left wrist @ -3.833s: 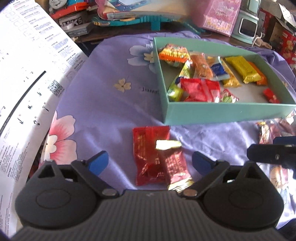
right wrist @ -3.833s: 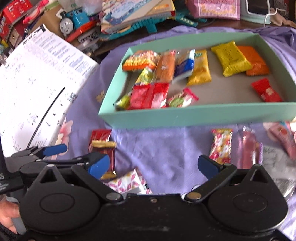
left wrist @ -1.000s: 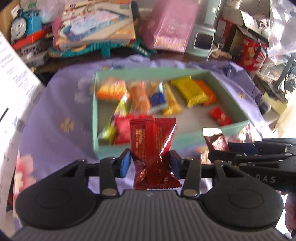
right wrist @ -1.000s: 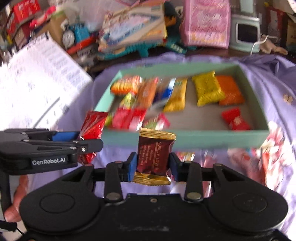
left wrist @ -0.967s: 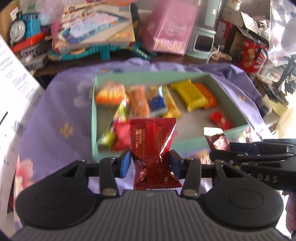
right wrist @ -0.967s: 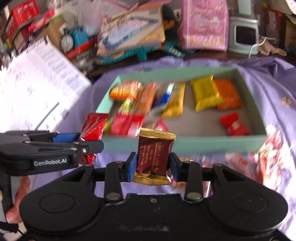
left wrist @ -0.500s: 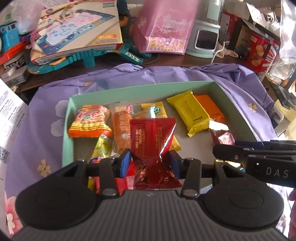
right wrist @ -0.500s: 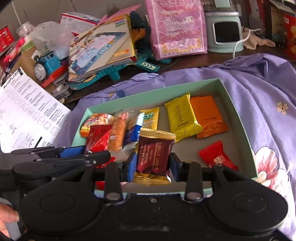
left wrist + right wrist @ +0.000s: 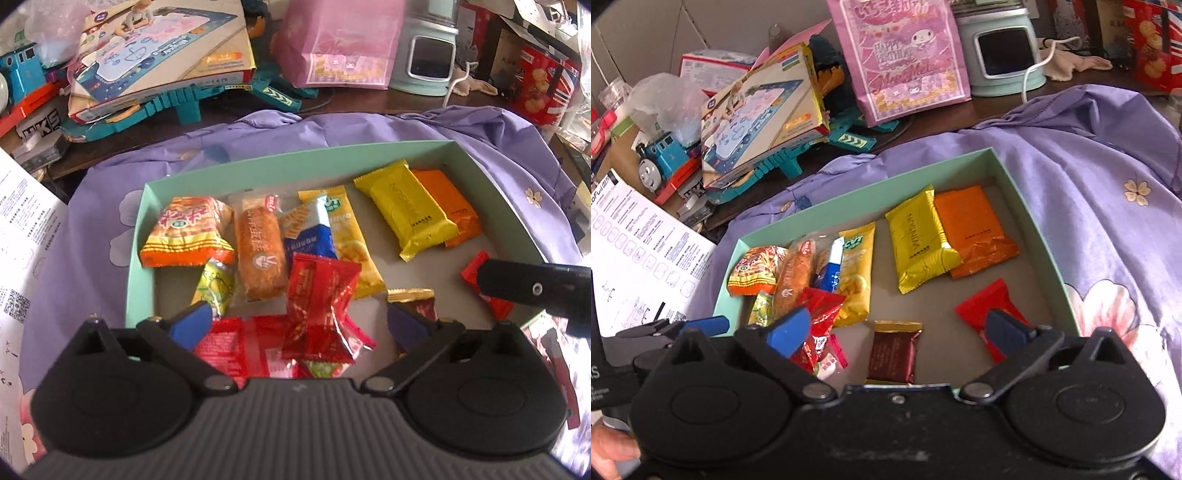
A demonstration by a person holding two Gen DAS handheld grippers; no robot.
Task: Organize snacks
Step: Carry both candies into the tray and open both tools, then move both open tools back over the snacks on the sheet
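Note:
A mint-green box [image 9: 295, 157] on a purple cloth holds several snack packets. My left gripper [image 9: 301, 325] is open over the box's near left part. The red packet [image 9: 321, 306] lies loose between its fingers on other red snacks. My right gripper [image 9: 897, 330] is open over the box's [image 9: 1023, 199] near middle. The dark brown packet [image 9: 894, 352] lies flat on the box floor between its fingers. The brown packet [image 9: 415, 301] also shows in the left wrist view, and the red packet [image 9: 818, 314] in the right wrist view.
A yellow packet [image 9: 919, 245] and an orange packet [image 9: 975, 229] lie at the box's far right, a small red one [image 9: 986, 308] near right. Toy boxes [image 9: 162, 59], a pink bag [image 9: 901, 55] and a toy train [image 9: 661, 160] crowd the back. A printed sheet [image 9: 639, 251] lies left.
Both grippers have opened. The red packet dropped from the left gripper and the brown packet from the right gripper into the box.

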